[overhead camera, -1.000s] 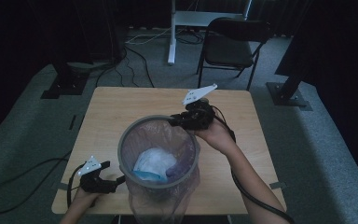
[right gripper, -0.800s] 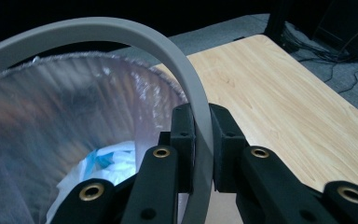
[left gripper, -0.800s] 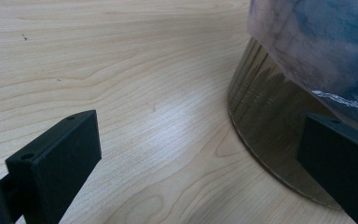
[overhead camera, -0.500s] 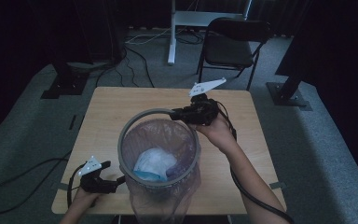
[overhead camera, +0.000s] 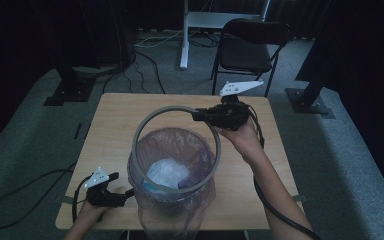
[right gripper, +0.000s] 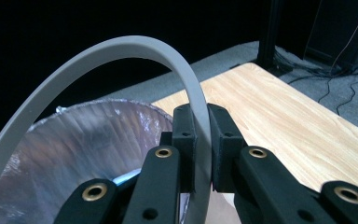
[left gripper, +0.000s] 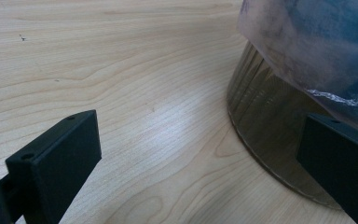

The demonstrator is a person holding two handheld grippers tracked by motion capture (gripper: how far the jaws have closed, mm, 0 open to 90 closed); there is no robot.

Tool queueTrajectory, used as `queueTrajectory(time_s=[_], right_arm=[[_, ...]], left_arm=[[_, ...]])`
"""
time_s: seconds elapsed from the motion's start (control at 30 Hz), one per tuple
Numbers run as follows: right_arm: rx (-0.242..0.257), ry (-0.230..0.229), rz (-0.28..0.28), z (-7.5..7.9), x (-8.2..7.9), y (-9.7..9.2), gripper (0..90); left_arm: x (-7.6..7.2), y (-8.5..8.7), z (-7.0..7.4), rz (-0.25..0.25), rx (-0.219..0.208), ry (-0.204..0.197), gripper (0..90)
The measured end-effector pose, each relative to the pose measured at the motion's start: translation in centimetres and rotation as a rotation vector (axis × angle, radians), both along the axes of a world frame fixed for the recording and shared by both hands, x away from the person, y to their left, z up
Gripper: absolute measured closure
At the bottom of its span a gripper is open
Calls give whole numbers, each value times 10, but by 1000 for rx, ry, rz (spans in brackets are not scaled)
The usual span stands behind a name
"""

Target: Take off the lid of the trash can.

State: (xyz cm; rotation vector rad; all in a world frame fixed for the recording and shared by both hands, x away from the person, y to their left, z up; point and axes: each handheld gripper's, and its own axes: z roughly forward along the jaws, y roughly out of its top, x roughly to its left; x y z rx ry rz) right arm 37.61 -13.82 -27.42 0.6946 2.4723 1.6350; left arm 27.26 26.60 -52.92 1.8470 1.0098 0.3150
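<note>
A clear bin (overhead camera: 172, 212) lined with a purplish plastic bag (overhead camera: 192, 150) stands at the table's near edge, with white crumpled material (overhead camera: 166, 172) inside. My right gripper (overhead camera: 196, 116) is shut on a grey ring (overhead camera: 152, 116) and holds its far side tilted up above the bin's mouth. In the right gripper view both jaws pinch the ring (right gripper: 121, 46) at my right gripper (right gripper: 201, 126), with the bag (right gripper: 74, 140) below. My left gripper (overhead camera: 122, 192) rests open on the table by the bin's left base. In the left gripper view, my left gripper (left gripper: 200, 140) faces the bin's base (left gripper: 265, 130).
The wooden table (overhead camera: 115, 125) has bare surface to the left and behind the bin. A black folding chair (overhead camera: 247, 47) and a white desk leg (overhead camera: 184, 35) stand beyond the far edge. Cables lie on the grey floor.
The right gripper has risen and moved away from the person, lifting the ring's far side off the bin's rim. The left gripper has stayed put.
</note>
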Motion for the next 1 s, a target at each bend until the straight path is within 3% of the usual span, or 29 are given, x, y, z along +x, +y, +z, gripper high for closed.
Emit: queueTrajectory(time_s=[0.27, 0.4, 1.0], right_arm=[[59, -11, -56, 11, -3, -31, 830], [46, -25, -101, 13, -5, -50, 830], [84, 23, -321, -14, -12, -153, 830]], left_arm=[[1, 0, -1, 4, 3, 0, 3], [1, 0, -1, 2, 7, -1, 3], [1, -1, -1, 6, 12, 1, 3]])
